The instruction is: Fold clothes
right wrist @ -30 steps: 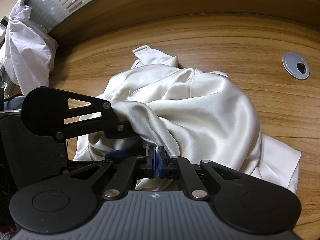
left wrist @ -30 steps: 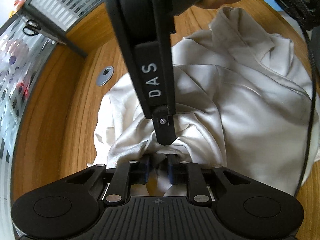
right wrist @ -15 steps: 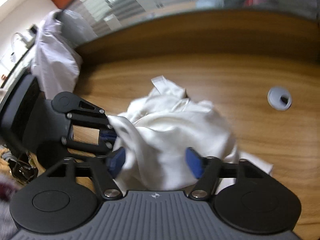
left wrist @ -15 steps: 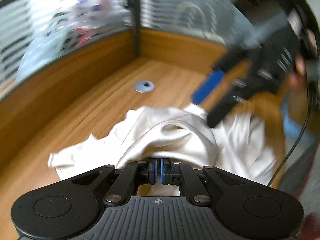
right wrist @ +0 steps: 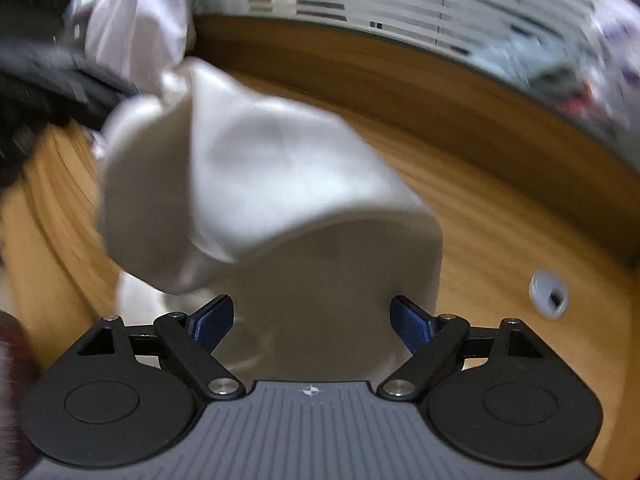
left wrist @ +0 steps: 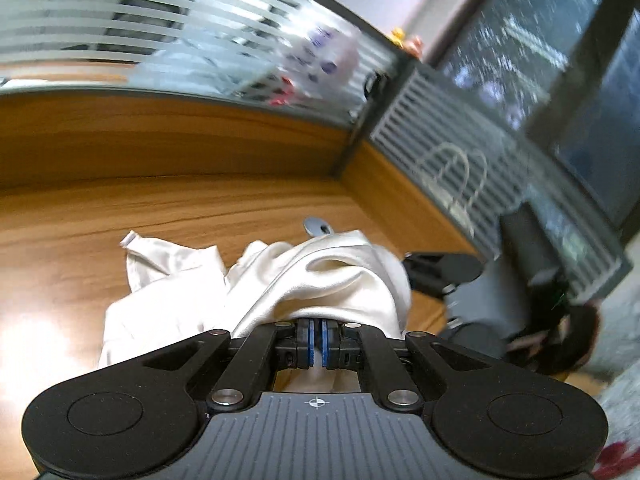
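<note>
Between the left hand-held gripper's (left wrist: 318, 340) pads, cream garment (left wrist: 320, 280) pinched.

Blurred garment (right wrist: 260, 184), perhaps a shirt

Both wrist cameras look forward, low and close over the wooden desk (left wrist: 80, 216), sharing the white shirt (left wrist: 328, 280) and grommet (right wrist: 549, 295).

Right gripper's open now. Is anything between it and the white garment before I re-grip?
Nothing visible is. The right gripper is open with the white garment bulging directly ahead of its fingers. The left gripper is shut on the cloth.
</note>
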{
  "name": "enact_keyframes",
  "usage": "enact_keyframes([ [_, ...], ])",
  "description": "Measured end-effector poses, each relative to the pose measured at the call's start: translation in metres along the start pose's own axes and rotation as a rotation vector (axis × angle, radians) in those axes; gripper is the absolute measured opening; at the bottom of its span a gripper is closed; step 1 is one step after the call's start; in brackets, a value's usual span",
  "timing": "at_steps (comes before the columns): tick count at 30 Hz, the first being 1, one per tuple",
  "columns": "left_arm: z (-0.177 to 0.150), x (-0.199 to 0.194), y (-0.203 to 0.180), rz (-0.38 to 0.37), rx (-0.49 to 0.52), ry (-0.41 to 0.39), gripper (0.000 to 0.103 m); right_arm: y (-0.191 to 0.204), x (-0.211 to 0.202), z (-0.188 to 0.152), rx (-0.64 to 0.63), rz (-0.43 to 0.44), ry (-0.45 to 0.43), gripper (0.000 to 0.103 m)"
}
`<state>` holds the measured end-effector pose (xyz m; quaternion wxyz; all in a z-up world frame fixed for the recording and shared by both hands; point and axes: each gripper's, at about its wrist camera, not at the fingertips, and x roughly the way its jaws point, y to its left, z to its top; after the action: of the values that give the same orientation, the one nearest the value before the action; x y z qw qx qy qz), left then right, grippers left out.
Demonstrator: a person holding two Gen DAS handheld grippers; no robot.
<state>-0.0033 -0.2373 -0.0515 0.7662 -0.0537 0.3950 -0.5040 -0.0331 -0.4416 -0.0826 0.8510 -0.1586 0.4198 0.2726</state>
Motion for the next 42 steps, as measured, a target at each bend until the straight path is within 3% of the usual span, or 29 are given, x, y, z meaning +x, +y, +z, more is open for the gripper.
enact_keyframes([
  [3,-0.007,-0.019,0.008,0.017,-0.043,-0.041,0.005,0.009,0.014,0.004,-0.067,-0.083,0.006,0.089],
  [7,-0.019,-0.037,0.019,0.068,-0.079,-0.081,0.005,0.006,0.029,0.006,-0.05,-0.065,0.046,0.087],
  [10,-0.028,-0.05,0.029,0.109,-0.112,-0.098,0.005,0.002,0.038,0.009,-0.032,-0.021,0.109,0.036],
  [11,-0.031,-0.055,0.033,0.121,-0.126,-0.105,0.005,0.0,0.04,0.01,-0.02,-0.012,0.126,0.004],
  [12,-0.034,-0.059,0.037,0.133,-0.139,-0.111,0.005,-0.003,0.04,0.011,-0.002,-0.015,0.139,0.003],
  [15,-0.042,-0.073,0.048,0.168,-0.18,-0.13,0.005,-0.02,0.032,0.012,0.037,-0.072,0.139,0.003],
  [23,-0.052,-0.099,0.073,0.208,-0.249,-0.162,0.005,-0.113,-0.015,0.0,0.231,-0.391,0.156,0.003],
  [25,-0.053,-0.102,0.076,0.214,-0.253,-0.166,0.005,-0.128,-0.025,-0.006,0.276,-0.436,0.168,0.003],
  [26,-0.054,-0.102,0.078,0.216,-0.255,-0.163,0.005,-0.126,-0.028,-0.008,0.283,-0.425,0.17,0.005],
  [30,-0.055,-0.103,0.082,0.221,-0.242,-0.137,0.005,-0.121,-0.042,-0.018,0.313,-0.384,0.175,0.026],
  [33,-0.056,-0.107,0.085,0.221,-0.233,-0.126,0.005,-0.113,-0.052,-0.024,0.325,-0.352,0.176,0.03],
  [35,-0.056,-0.114,0.087,0.216,-0.227,-0.126,0.005,-0.091,-0.057,-0.015,0.302,-0.318,0.159,0.031],
  [39,-0.056,-0.126,0.087,0.211,-0.183,-0.112,0.005,-0.042,-0.058,0.012,0.27,-0.217,0.104,0.047],
  [42,-0.057,-0.138,0.089,0.215,-0.147,-0.093,0.005,-0.004,-0.053,0.037,0.244,-0.142,0.059,0.05],
])
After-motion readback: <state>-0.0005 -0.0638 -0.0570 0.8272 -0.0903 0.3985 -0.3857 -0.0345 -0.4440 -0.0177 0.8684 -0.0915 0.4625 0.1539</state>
